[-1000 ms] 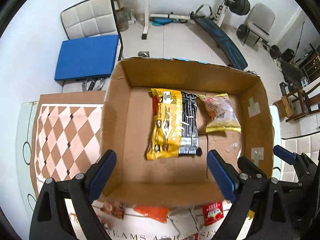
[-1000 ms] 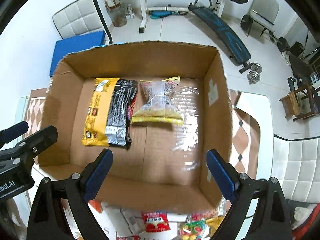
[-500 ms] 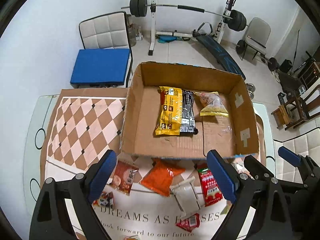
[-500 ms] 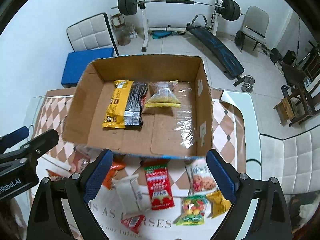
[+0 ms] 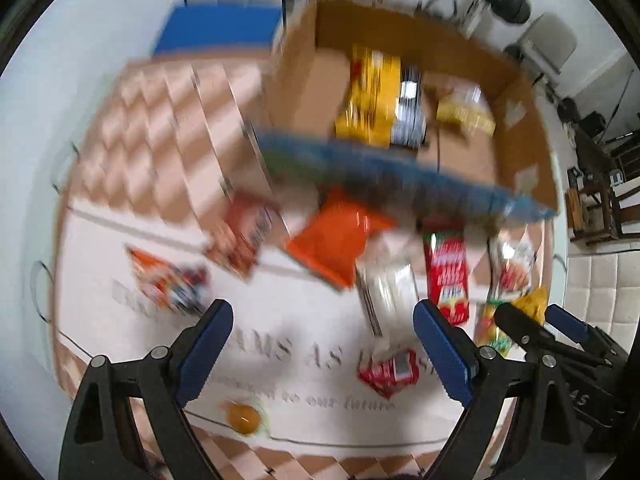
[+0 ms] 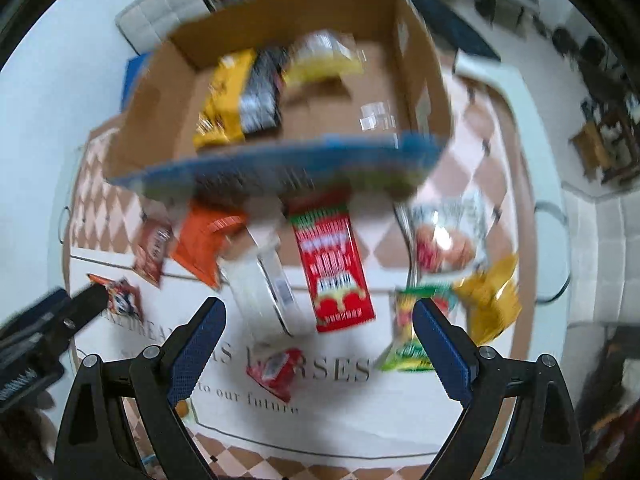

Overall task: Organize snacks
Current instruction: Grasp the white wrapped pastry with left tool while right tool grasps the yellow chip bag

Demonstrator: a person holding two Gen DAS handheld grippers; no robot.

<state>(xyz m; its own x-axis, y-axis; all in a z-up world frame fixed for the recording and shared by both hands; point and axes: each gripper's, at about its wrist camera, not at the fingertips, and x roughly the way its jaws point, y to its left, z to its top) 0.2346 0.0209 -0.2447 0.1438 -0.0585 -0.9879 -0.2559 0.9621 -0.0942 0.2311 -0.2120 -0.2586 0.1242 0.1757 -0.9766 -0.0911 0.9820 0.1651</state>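
A cardboard box (image 5: pixel 304 92) (image 6: pixel 424 80) stands at the far side of the table, holding a yellow and black packet (image 5: pixel 376 100) (image 6: pixel 236 100) and a clear yellow bag (image 5: pixel 464 112) (image 6: pixel 324 60). Several snack packets lie on the white mat in front of it: an orange one (image 5: pixel 340 240) (image 6: pixel 204 240), a red one (image 5: pixel 446 276) (image 6: pixel 332 268), a white one (image 6: pixel 264 288), a small red one (image 5: pixel 390 372) (image 6: pixel 276 368), green (image 6: pixel 412 332) and yellow (image 6: pixel 492 296) ones. My left gripper (image 5: pixel 324 344) and right gripper (image 6: pixel 320 340) are open and empty above the mat. Both views are blurred.
A brown and white checked cloth (image 5: pixel 160 128) covers the glass table. A small orange round thing (image 5: pixel 242 420) lies at the mat's near edge. A blue cushion (image 5: pixel 216 32) on a chair stands behind the table, with gym gear beyond.
Both grippers have pulled back and away from over the box. The loose packets on the mat have come into view below them. Both stay open.
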